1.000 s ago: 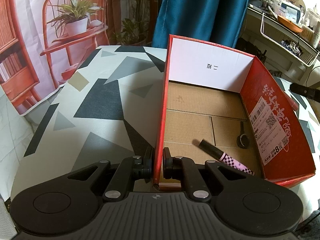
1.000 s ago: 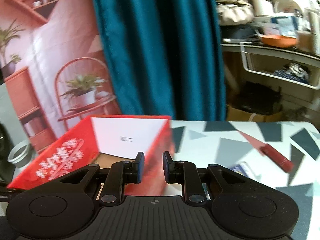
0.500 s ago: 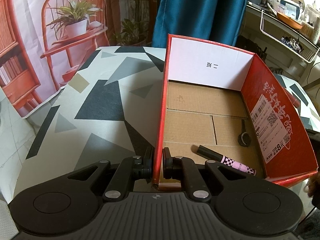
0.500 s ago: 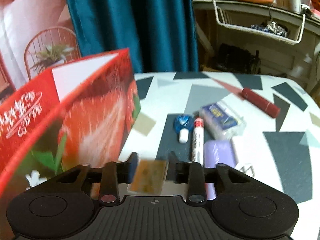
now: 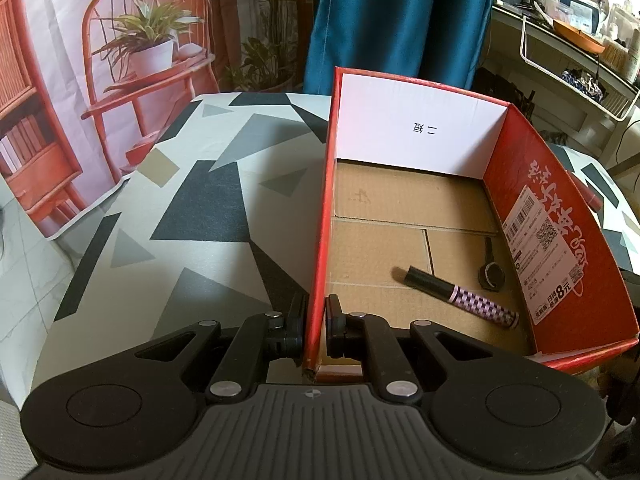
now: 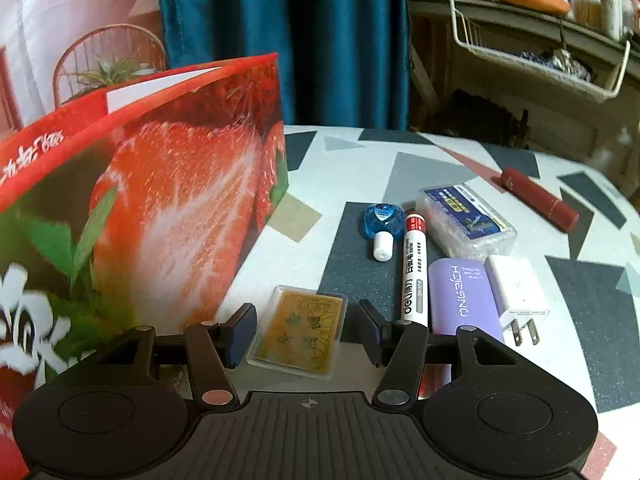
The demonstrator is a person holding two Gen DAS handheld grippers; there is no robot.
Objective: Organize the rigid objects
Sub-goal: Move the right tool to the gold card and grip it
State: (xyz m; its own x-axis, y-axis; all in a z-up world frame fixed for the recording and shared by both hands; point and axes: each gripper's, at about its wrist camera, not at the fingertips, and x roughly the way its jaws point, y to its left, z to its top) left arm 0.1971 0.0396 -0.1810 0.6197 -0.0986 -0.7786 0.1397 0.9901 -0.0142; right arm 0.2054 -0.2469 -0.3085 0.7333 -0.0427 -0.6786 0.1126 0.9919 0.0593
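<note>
Pen lies in box; card beside it

A teal curtain hangs behind the patterned table, beside a printed chair backdrop.

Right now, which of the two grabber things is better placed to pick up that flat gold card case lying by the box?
The right gripper: its jaws are opening with the gold card case lying between them, untouched. The left gripper is shut on the red box wall, steadying it.
</note>
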